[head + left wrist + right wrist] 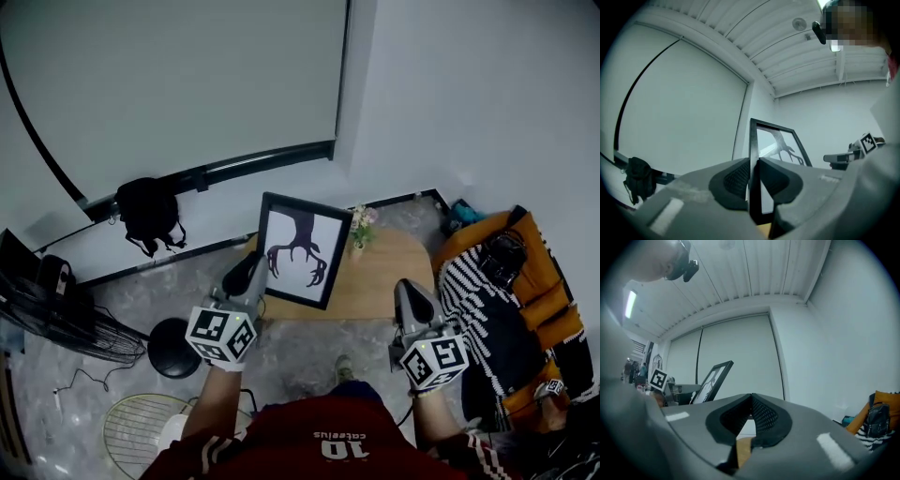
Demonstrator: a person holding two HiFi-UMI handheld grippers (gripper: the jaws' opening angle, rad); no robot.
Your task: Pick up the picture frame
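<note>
Left tool (249, 272) is shut tight on the left edge of the picture frame (302, 246), held upright over the worktop (386, 277). Right tool (409, 292) is closed, with nothing held.

- One picture frame (298, 251).
- Two claws: the left claw (255, 266) and the right claw (407, 289).
- One round wooden tabletop (384, 277).
- One small vase of flowers (359, 230).
- One black backpack (148, 211).
- One round black stool (172, 347).
- One striped blanket (487, 319).
</note>
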